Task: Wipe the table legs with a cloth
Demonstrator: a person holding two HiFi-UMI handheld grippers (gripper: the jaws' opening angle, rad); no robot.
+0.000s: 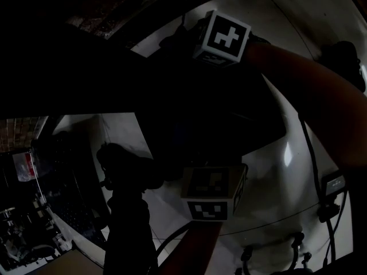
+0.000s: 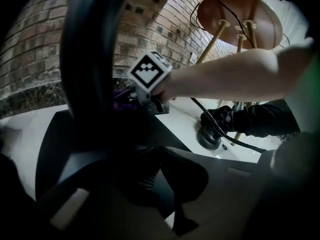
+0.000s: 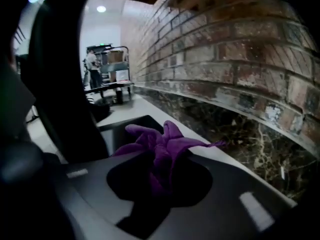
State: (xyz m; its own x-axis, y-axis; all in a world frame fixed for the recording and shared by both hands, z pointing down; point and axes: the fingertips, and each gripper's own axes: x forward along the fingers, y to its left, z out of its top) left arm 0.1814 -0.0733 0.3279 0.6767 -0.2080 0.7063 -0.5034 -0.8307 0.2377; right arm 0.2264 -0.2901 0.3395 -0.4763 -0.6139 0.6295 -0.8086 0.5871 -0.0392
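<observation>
Cloth (image 3: 165, 140) is bunched and pinched tight in your right gripper (image 3: 159, 170), and the dark leg (image 3: 60, 84) stands just left of its jaws, long axis running up and down, so I judge that this gripper, nearer than your left gripper (image 2: 157, 174), must swing leftward and stroke along it.

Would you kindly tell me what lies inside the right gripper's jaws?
A purple cloth is pinched in the shut right gripper; its bunched folds stick out ahead. The part deep between the jaws is dark and hidden.
</observation>
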